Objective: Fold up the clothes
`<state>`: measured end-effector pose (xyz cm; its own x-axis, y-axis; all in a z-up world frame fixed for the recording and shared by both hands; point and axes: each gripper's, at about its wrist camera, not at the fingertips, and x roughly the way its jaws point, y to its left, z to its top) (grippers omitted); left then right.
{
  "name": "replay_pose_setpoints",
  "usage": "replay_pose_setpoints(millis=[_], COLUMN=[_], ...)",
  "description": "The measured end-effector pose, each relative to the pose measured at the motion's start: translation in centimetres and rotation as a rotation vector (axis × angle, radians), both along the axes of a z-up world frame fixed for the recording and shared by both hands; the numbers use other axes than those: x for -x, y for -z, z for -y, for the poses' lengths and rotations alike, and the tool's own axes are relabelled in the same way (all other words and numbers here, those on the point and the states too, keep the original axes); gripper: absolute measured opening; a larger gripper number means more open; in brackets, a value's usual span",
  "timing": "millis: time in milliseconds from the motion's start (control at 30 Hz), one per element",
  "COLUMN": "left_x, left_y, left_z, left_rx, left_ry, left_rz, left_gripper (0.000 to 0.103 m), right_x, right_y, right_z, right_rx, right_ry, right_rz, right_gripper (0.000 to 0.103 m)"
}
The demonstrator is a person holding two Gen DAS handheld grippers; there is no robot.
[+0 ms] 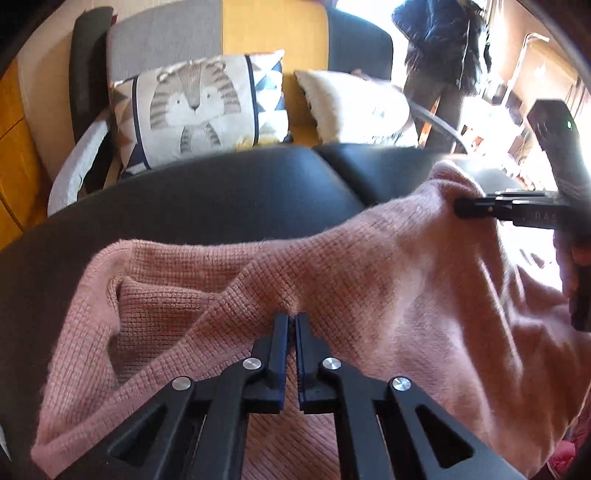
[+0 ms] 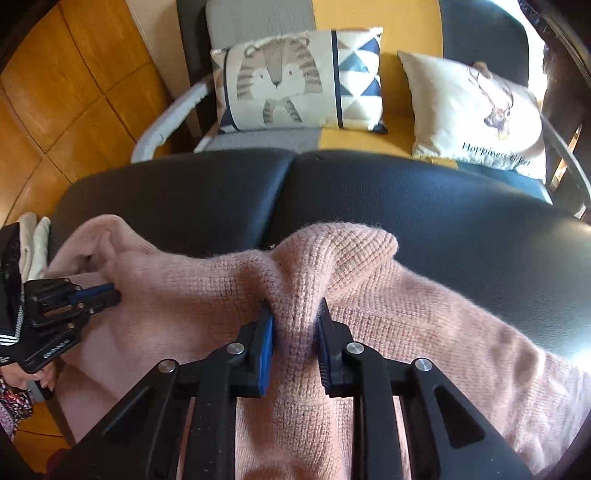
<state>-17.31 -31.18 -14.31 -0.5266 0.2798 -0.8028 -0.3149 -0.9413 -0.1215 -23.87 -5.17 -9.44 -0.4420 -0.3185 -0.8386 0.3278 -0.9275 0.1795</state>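
A pink knitted sweater (image 1: 369,266) lies bunched on a black padded surface (image 1: 221,199). My left gripper (image 1: 292,321) is shut on a fold of the sweater near its middle, the fingers almost touching. In the same view my right gripper (image 1: 460,206) enters from the right, clamped on the sweater's far edge. In the right wrist view my right gripper (image 2: 295,310) is shut on a thick ridge of the sweater (image 2: 332,266), which bulges up between the blue pads (image 2: 266,343). My left gripper (image 2: 110,290) shows at the left, pinching the cloth.
Beyond the black surface (image 2: 406,192) stands a grey and yellow sofa (image 2: 369,22) with a tiger cushion (image 2: 295,81) and a deer cushion (image 2: 476,110). A person (image 1: 443,59) in dark clothes stands at the back right. Wooden floor (image 2: 66,92) lies to the left.
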Motion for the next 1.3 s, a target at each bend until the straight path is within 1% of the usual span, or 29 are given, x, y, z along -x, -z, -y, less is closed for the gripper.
replay_pose_setpoints(millis=[100,267,333,433,500,600,667,700,733,833,900,967,1033,1100,1133,1167,1200,1233,1267,1300], left_x=[-1.3,-3.5,-4.6,-7.4,-9.7,-14.0,-17.0,-18.2,-19.5,-22.4,-23.6,-23.8,-23.5,-23.0,-22.9,-22.9,-23.0,-23.2,-23.3,-23.5], left_y=[-1.6,-4.8,-6.0,-7.9,-9.0,-9.6,-9.0,-8.7,-8.1,-5.6,-3.4,-1.4,-0.3,0.3,0.2,0.2,-0.2,-0.5,-0.9,-1.4], left_z=[0.2,0.3,0.2,0.0,-0.3,-1.2,-2.3,-3.0,-3.7,-5.4,-6.3,-6.6,-6.5,-5.9,-5.7,-5.4,-5.0,-4.6,-4.1,-3.7], left_rx=[-0.053,-0.134,-0.153,-0.182,-0.186,-0.17,-0.11,-0.088,-0.066,0.005,0.049,0.056,0.023,-0.027,-0.047,-0.066,-0.088,-0.11,-0.131,-0.139], left_ry=[-0.009,-0.007,0.002,0.009,0.021,0.059,0.095,0.115,0.139,0.207,0.246,0.258,0.253,0.231,0.233,0.235,0.247,0.26,0.272,0.28], left_rz=[-0.054,-0.143,-0.185,-0.273,-0.342,-0.453,-0.524,-0.541,-0.548,-0.528,-0.462,-0.384,-0.302,-0.241,-0.221,-0.203,-0.194,-0.185,-0.178,-0.187], left_gripper=[0.002,0.002,0.002,0.002,0.002,0.002,0.002,0.002,0.002,0.002,0.002,0.002,0.002,0.003,0.003,0.003,0.003,0.003,0.003,0.003], right_x=[-1.4,-4.9,-7.1,-10.8,-13.4,-17.1,-19.6,-21.0,-22.4,-25.6,-27.4,-28.7,-29.4,-29.6,-29.6,-29.6,-29.7,-29.8,-29.8,-30.0], right_y=[-1.8,-5.0,-5.7,-6.5,-7.1,-7.9,-8.4,-8.3,-7.6,-4.9,-2.6,-0.4,1.7,2.8,3.2,3.5,3.4,3.0,2.4,1.5], right_z=[-0.3,-0.6,-1.0,-1.8,-2.4,-3.3,-3.8,-4.1,-4.5,-4.5,-4.5,-4.2,-3.9,-4.2,-4.4,-4.8,-5.3,-5.9,-6.7,-7.5], right_rx=[0.032,0.048,0.046,0.029,0.018,0.002,-0.009,-0.022,-0.043,-0.096,-0.108,-0.132,-0.156,-0.15,-0.14,-0.133,-0.127,-0.104,-0.046,0.03], right_ry=[0.009,-0.006,-0.019,-0.044,-0.06,-0.084,-0.101,-0.113,-0.13,-0.155,-0.184,-0.207,-0.23,-0.238,-0.238,-0.237,-0.236,-0.242,-0.256,-0.274], right_rz=[-0.038,-0.13,-0.186,-0.287,-0.353,-0.454,-0.52,-0.555,-0.583,-0.589,-0.548,-0.5,-0.434,-0.349,-0.303,-0.267,-0.252,-0.24,-0.213,-0.194], right_gripper=[0.021,0.021,0.021,0.021,0.021,0.021,0.021,0.021,0.021,0.021,0.022,0.022,0.022,0.028,0.037,0.043,0.043,0.043,0.043,0.043])
